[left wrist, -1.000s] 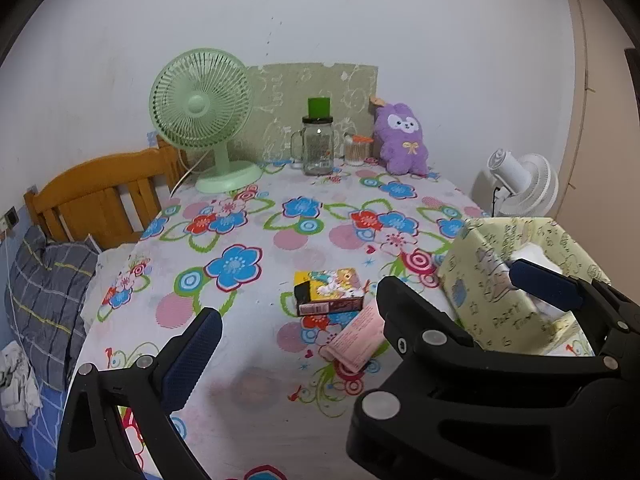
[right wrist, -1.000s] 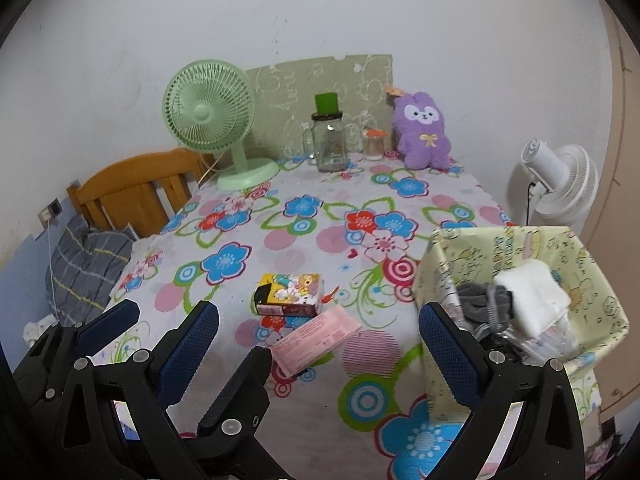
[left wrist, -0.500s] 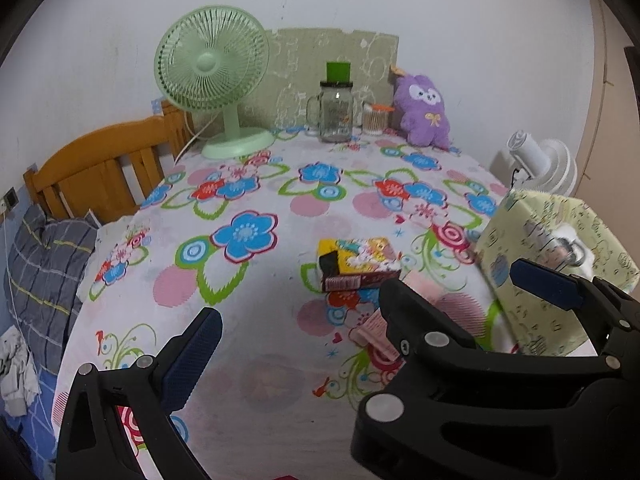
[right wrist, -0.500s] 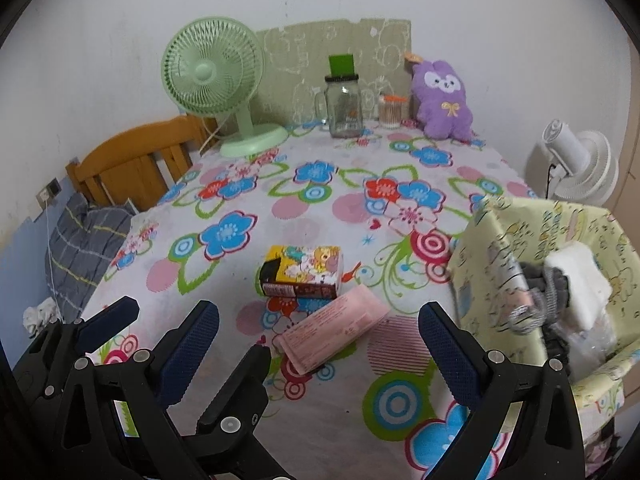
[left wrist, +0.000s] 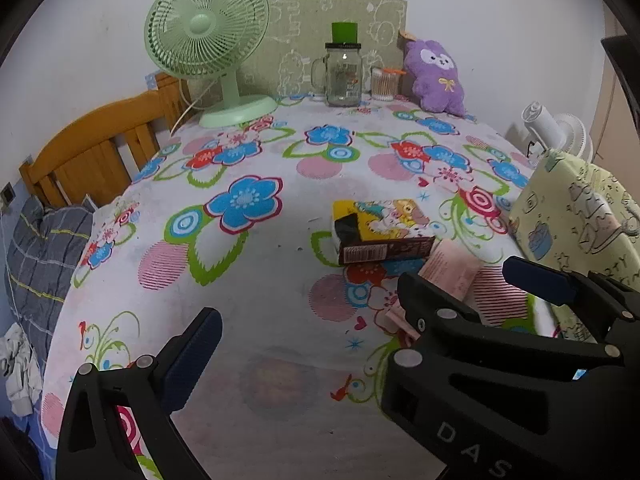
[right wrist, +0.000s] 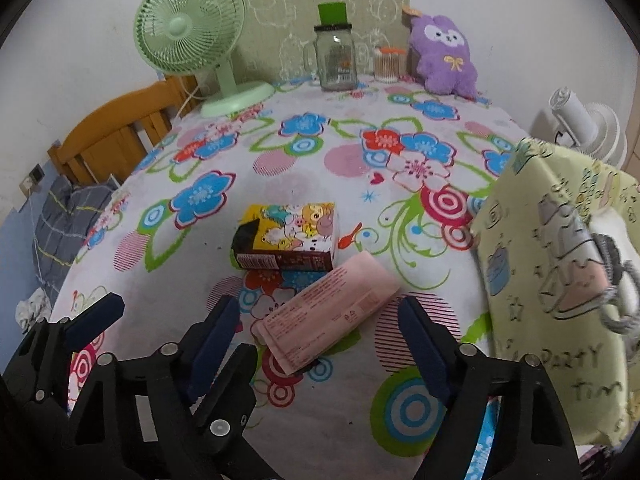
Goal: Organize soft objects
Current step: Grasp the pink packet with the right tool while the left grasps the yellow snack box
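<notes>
The right tongs [right wrist: 320, 334] are seen angled down over the worktop [right wrist: 280, 168], their jaws closing, with the near end of a pink soft packet [right wrist: 326, 312] lying between the blue pads [right wrist: 420, 344], which are not yet pressed on it. The left tongs [left wrist: 360, 300] are held spread, nothing gripped; in the left wrist view only the flowered cloth lies between them, and the right tongs' black frame crosses in front of the far finger. In the right wrist view the left tongs' blue pad [right wrist: 94, 316] is noted at the lower left, just beside the right tongs. The pink packet is found flat on the cloth, lying diagonally, its far end just beside a cartoon-printed tissue pack [right wrist: 290, 236], which rests near the middle of the worktop. To the right, at the worktop's edge, a pale yellow patterned fabric bin [right wrist: 552, 264] is seen, with a grey cord-like item showing at its rim; whether more lies inside cannot be told. Along the far edge, against the wall, a green desk fan [right wrist: 192, 36], a glass jar mug [right wrist: 336, 64] with a green lid, a small cotton-swab container [right wrist: 388, 64] and a purple plush toy [right wrist: 444, 56] are lined up. A white fan [right wrist: 584, 124] stands behind the bin, and a wooden headboard [right wrist: 116, 136] with grey checked bedding [right wrist: 64, 224] is noted at the left.
</notes>
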